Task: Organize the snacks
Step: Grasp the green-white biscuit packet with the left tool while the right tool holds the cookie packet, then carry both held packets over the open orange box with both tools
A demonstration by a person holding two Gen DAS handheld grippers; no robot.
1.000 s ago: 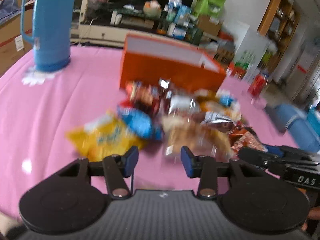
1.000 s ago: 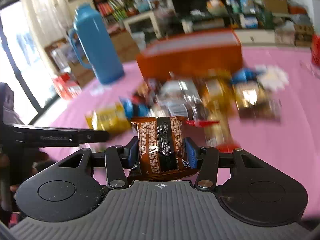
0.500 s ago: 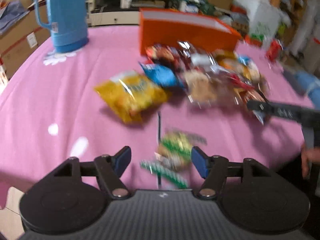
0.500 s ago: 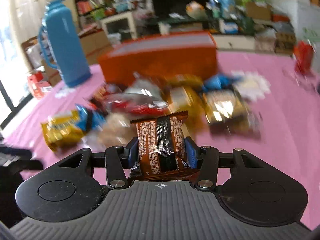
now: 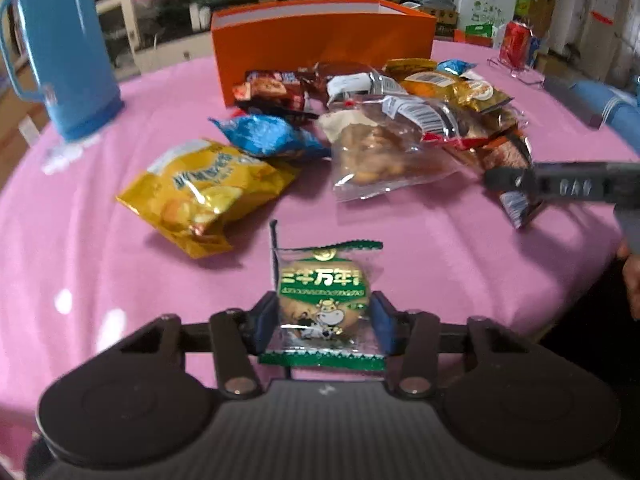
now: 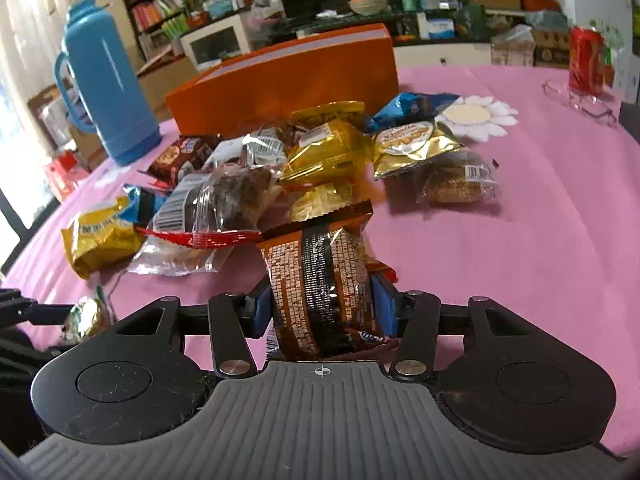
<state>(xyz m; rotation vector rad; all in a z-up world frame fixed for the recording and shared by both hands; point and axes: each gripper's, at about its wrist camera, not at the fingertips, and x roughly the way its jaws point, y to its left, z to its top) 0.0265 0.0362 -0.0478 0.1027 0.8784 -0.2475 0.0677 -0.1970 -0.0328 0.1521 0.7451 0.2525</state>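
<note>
Snacks lie in a loose heap on the pink tablecloth [image 5: 80,240], spread from the centre toward twelve o'clock in the left wrist view, just in front of the orange box [image 5: 320,56], whose near wall some packets touch or nearly touch. A yellow chip bag [image 5: 200,192] sits at ten o'clock of the heap's near edge, a blue packet [image 5: 264,136] just beyond it, and a clear bag of baked pieces [image 5: 380,160] toward one o'clock. A blue thermos [image 5: 60,48] stands well apart at ten o'clock.

Left gripper [image 5: 323,322]: its jaws have just been closing, and a green-labelled biscuit packet [image 5: 323,292] stands between the blue pads, which appear to press its sides. Whether the packet is off the cloth cannot be told.

Right gripper [image 6: 323,312]: narrow, clamped on a brown-and-orange wrapped snack [image 6: 320,292], held upright before the heap. In the left wrist view, this gripper's dark finger reaches in from three o'clock.

Step in hand, by judgement: pick-up. Each tool has one packet, and neither is yet at the box. The box's interior is not visible, so progress cannot be rated beyond early; most packets remain outside.

Next move calls for: confirming the left grip is firm on a slippery film wrapper, then raising both loads clear of the heap and carrying them toward twelve o'clock, high enough to pass the box's near wall before release. Keeping the two tools apart on that path matters.
</note>
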